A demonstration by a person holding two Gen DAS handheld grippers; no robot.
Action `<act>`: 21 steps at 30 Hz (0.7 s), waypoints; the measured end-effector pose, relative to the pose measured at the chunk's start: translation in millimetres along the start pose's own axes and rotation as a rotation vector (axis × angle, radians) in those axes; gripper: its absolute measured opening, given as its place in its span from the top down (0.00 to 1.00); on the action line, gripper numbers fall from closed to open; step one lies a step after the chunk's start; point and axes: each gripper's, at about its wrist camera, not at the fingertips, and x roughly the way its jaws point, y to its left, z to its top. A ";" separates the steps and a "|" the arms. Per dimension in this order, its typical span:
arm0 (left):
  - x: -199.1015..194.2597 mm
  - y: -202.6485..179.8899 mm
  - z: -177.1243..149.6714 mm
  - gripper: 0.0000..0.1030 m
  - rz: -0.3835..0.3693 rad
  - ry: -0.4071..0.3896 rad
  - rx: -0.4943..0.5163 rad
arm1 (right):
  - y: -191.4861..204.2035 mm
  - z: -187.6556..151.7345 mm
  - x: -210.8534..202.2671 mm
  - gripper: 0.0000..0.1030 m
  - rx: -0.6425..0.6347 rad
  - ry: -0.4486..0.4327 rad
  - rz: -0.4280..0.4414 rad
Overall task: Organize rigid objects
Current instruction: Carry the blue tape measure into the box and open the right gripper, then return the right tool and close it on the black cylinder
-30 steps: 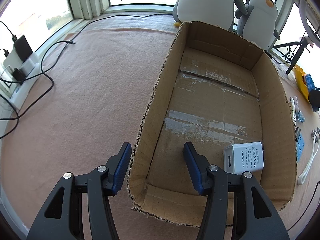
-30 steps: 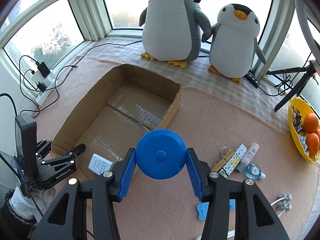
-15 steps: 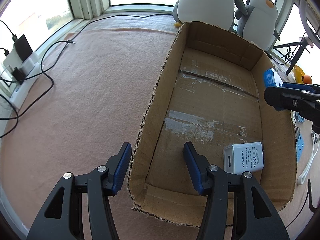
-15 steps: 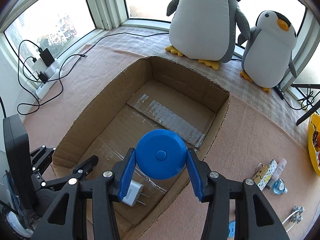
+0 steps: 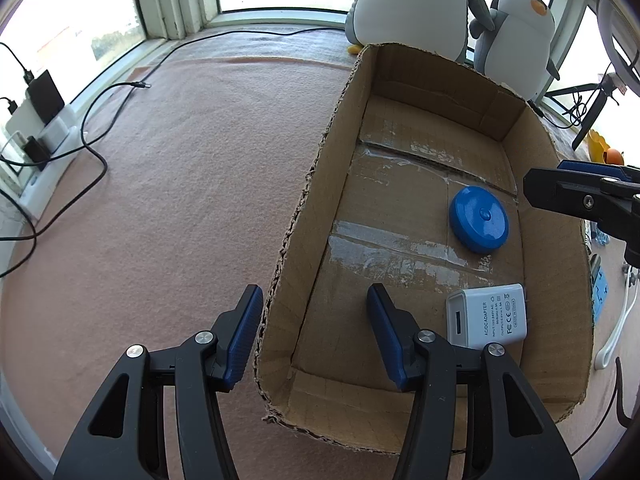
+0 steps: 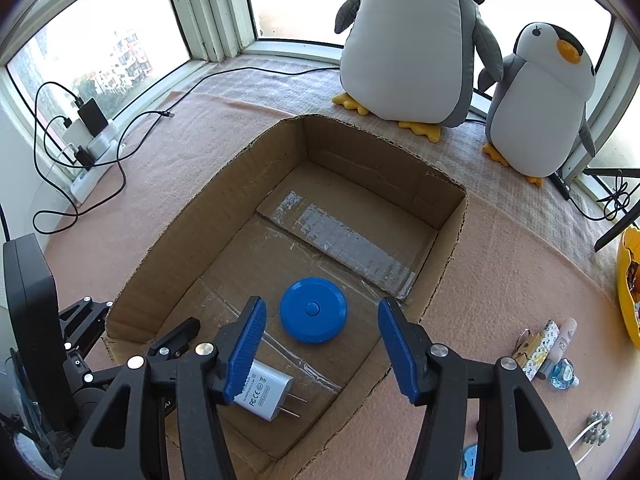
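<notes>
An open cardboard box (image 5: 304, 208) (image 6: 454, 248) lies on the pink carpet. On its floor lie a round blue disc (image 5: 478, 218) (image 6: 313, 310) and a white AC adapter (image 5: 486, 316) (image 6: 264, 392). My right gripper (image 6: 322, 304) hangs above the disc, its jaws opening with nothing pressed between them; the disc rests flat below. In the left wrist view its finger (image 5: 580, 196) reaches over the box's right wall. My left gripper (image 5: 314, 292) stands with jaws apart, straddling the box's near left wall without pressing it.
Two plush penguins (image 6: 416, 40) (image 6: 540, 100) stand behind the box by the window. A power strip with chargers and black cables (image 6: 92, 136) lies at the left. Small toiletries and a key ring (image 6: 548, 344) and a yellow bowl (image 6: 628, 280) sit to the right.
The right gripper carried the blue disc over the box, then let it go; the disc now lies on the box floor. The left gripper has not moved.
</notes>
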 end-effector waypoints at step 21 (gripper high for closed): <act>0.0 1.2 -0.5 0.48 -0.003 -0.002 -0.001 | -109.5 -53.3 -53.7 0.47 0.253 -0.008 0.000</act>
